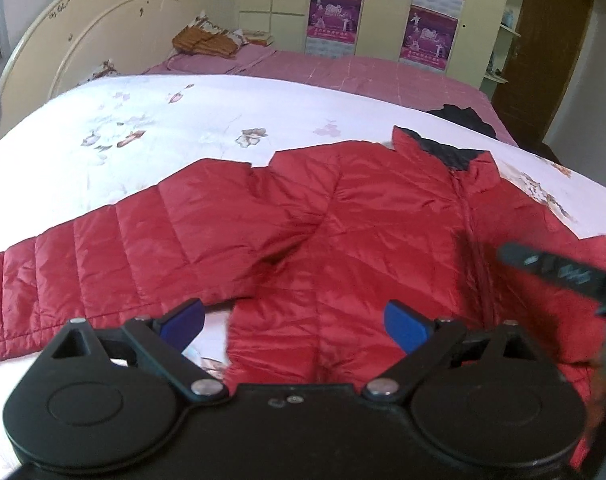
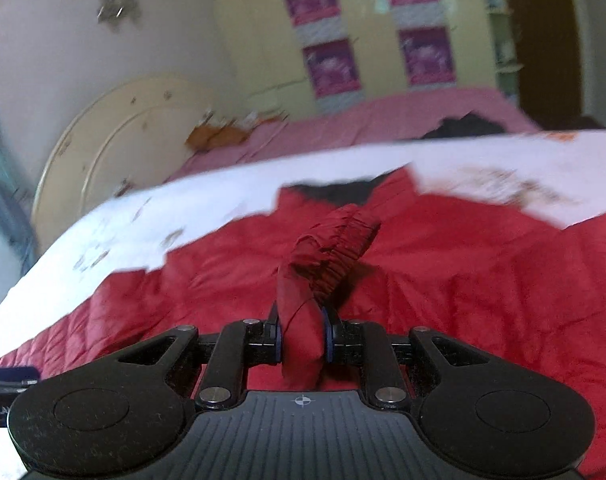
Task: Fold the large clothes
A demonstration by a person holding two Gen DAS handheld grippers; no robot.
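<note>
The glossy quilted red jacket lies spread on the white floral bedcover, the left gripper gaping wide above its hem, the right gripper pinching the gathered elastic cuff.

one red jacket, four posters, two tools

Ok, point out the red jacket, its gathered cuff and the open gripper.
red jacket (image 1: 363,220): left wrist view, chest panel.
gathered cuff (image 2: 343,244): right wrist view, elastic ruffle.
left gripper (image 1: 295,320): left wrist view, gap between its fingertips.
</note>
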